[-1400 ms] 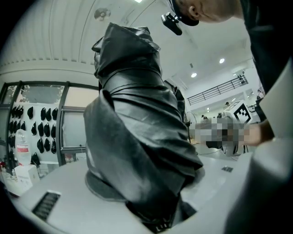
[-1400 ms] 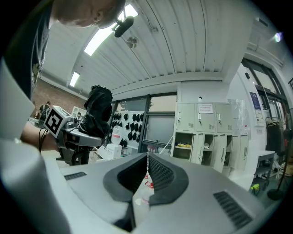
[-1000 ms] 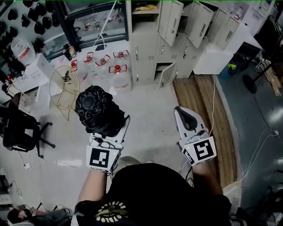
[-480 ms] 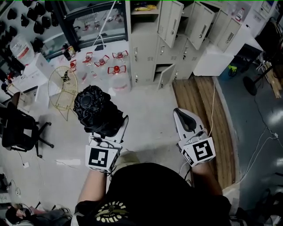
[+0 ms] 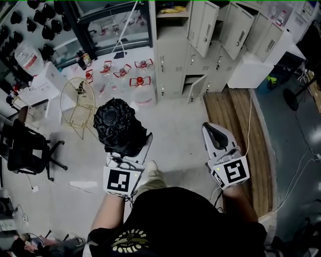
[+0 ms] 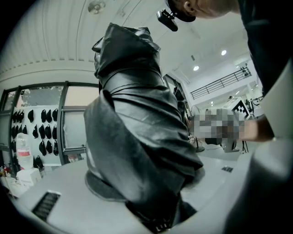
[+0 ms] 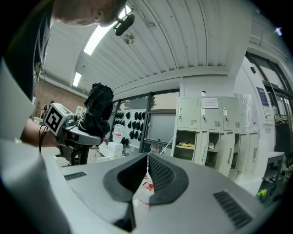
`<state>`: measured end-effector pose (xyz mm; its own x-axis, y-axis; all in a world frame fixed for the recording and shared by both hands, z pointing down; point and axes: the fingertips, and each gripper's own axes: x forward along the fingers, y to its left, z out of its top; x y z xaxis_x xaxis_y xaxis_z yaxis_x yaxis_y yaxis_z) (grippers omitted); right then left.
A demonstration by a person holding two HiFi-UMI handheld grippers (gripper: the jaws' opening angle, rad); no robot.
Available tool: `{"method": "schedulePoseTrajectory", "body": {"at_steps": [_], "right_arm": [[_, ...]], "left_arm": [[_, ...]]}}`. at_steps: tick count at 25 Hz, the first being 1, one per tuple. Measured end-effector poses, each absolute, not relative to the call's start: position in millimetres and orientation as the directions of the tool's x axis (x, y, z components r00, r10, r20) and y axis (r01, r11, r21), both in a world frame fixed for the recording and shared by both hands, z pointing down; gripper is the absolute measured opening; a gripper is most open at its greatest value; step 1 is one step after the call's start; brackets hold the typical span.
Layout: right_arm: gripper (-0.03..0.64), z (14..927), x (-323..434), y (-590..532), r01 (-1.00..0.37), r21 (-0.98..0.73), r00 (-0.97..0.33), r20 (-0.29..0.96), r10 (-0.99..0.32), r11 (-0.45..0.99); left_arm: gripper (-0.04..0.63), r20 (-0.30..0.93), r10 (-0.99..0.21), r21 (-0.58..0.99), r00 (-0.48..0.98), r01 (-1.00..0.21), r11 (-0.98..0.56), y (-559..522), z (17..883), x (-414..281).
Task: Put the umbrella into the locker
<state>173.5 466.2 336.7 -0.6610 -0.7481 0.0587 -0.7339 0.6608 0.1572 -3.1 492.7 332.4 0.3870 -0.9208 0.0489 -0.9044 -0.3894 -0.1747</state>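
The left tongs [image 5: 129, 146] are clamped on a folded black umbrella [image 5: 118, 125], with the pads pressing its lower end from either side. The bundled fabric stands roughly upright above them and fills most of the left gripper view. The umbrella is carried in the air over the pale floor [image 5: 175, 125], in front of the person and at their left, well short of the lockers [image 5: 176, 55] at the far side of the room. The right tongs [image 5: 217, 134] are level beside it and apart from it. Their dark pads are closed flat against each other and hold nothing. In the beige locker bank several doors hang open. An upper compartment [image 5: 172, 9] shows something yellow on its shelf, and a small lower door [image 5: 197, 88] is ajar. To the left of the lockers, clear water bottles with red caps [image 5: 132, 80] stand on the floor, and a round gold wire frame [image 5: 80, 103] is nearer on the left. A black office chair [image 5: 27, 150] is at the left edge. A wooden platform [image 5: 235, 125] runs along the right, with a white box [image 5: 251, 70] at its far end.
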Motion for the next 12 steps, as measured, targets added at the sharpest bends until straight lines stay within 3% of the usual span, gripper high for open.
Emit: {"method": "schedulePoseTrajectory", "body": {"at_steps": [12], "right_arm": [[0.029,331,143,415,-0.748,0.169,-0.643,0.056,-0.764,0.642]], "left_arm": [[0.276,0.043,-0.908,-0.186,0.418,-0.889,-0.418,434,328,-32]]}}
